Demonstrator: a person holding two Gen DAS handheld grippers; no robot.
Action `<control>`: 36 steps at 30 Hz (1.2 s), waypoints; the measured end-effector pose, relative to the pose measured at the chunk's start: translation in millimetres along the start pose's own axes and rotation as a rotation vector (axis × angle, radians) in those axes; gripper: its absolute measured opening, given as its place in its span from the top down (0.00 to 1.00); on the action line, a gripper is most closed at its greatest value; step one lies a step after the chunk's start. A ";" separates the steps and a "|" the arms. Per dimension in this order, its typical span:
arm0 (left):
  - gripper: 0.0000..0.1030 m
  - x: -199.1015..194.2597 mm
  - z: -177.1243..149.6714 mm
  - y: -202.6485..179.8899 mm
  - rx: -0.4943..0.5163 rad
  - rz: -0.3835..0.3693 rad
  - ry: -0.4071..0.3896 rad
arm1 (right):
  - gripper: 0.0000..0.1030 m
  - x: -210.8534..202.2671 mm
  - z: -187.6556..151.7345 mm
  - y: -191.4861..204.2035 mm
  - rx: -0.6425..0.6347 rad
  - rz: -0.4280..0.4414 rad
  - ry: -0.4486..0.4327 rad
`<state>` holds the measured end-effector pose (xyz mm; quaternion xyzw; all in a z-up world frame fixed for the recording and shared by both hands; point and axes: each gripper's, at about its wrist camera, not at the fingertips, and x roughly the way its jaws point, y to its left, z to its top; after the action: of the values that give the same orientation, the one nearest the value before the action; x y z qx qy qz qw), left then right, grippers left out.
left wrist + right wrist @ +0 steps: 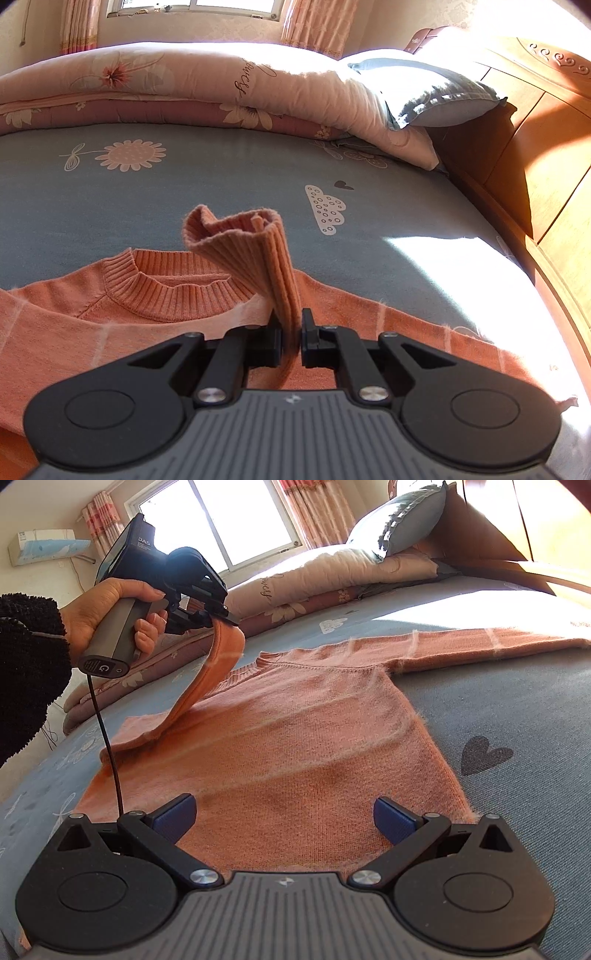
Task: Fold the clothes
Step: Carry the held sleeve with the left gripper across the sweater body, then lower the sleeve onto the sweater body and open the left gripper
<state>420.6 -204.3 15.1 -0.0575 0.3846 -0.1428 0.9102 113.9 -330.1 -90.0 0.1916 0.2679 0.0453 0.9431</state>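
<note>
Left gripper [293, 332] clamps the sweater's ribbed cuff [236, 236]; right gripper [283, 818] hovers open over the hem. Sweater [295, 738] lies flat on bed [517, 709]: soft, light, limp knit. Best held at cuffs and hem corners.

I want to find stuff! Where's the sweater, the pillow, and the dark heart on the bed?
Sweater [295, 746]: right wrist view, middle of its body.
Pillow [402, 520]: right wrist view, its grey face.
Heart [484, 755]: right wrist view, centre of the print.
</note>
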 end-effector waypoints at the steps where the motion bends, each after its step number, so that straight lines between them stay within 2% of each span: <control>1: 0.93 3.4 -1.9 -0.9 0.000 0.002 0.005 | 0.00 0.4 0.0 -0.1 0.000 -0.001 0.002; 10: 0.93 22.1 -13.2 -5.7 0.009 -0.005 0.044 | 0.00 1.5 -0.7 0.0 -0.004 -0.003 0.010; 22: 0.84 16.3 -12.0 -9.1 0.012 -0.064 0.035 | 0.00 2.1 -2.5 1.6 -0.010 -0.009 0.017; 29: 0.75 12.9 -11.5 -12.3 0.029 -0.072 0.028 | 0.00 2.5 -2.2 1.4 -0.010 -0.009 0.019; 33: 0.60 4.8 -10.2 -11.9 0.035 -0.075 0.011 | 0.00 3.6 -2.0 1.1 -0.013 -0.011 0.021; 36: 0.59 -6.7 -8.2 -9.4 0.054 -0.081 -0.001 | 0.00 4.5 -2.0 1.3 -0.017 -0.014 0.022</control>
<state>408.2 -211.1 16.0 -0.0485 0.3776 -0.1901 0.9049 116.7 -327.3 -93.3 0.1811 0.2794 0.0430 0.9420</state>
